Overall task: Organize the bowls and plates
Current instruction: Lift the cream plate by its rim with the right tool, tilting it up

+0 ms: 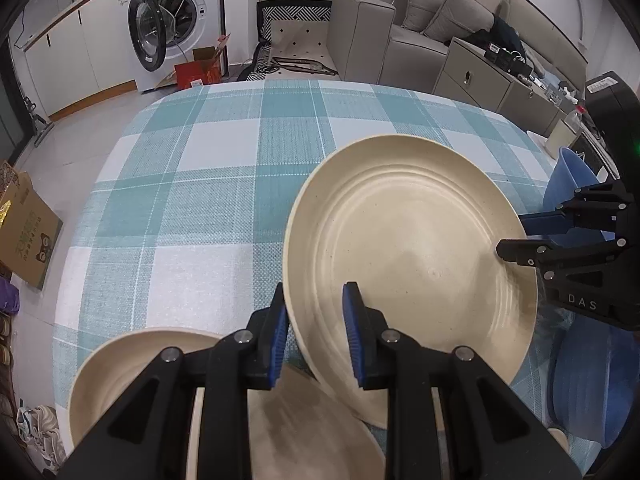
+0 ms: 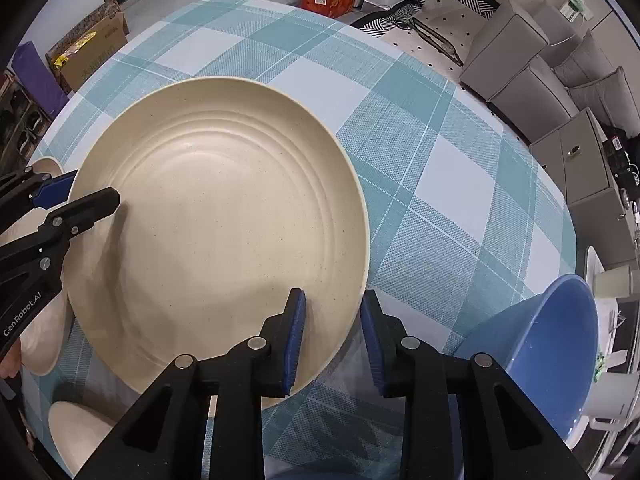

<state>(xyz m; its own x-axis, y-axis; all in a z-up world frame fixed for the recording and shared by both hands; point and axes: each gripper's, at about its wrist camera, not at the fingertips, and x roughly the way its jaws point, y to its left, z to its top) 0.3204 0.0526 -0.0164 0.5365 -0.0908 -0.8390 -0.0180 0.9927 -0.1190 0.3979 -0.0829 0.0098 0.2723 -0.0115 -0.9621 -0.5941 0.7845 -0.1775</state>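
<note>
A large cream plate [image 1: 412, 248] is lifted and tilted above the checked tablecloth; it also shows in the right wrist view [image 2: 216, 220]. My left gripper [image 1: 316, 332] straddles its near-left rim, jaws apart with a gap around the rim. My right gripper [image 2: 332, 336] straddles the opposite rim, jaws also apart. Each gripper shows in the other's view: the right one [image 1: 516, 236] and the left one [image 2: 92, 192]. A second cream plate [image 1: 132, 364] lies under my left gripper. A blue bowl [image 2: 540, 340] sits at the right; it also shows in the left wrist view [image 1: 568, 184].
The table [image 1: 224, 184] has a teal and white checked cloth [image 2: 440, 160]. Another cream dish [image 2: 76, 424] lies at the near left corner. A blue stack [image 1: 588, 380] sits at the right edge. Sofa, cabinets, washing machine [image 1: 172, 20] and boxes stand beyond the table.
</note>
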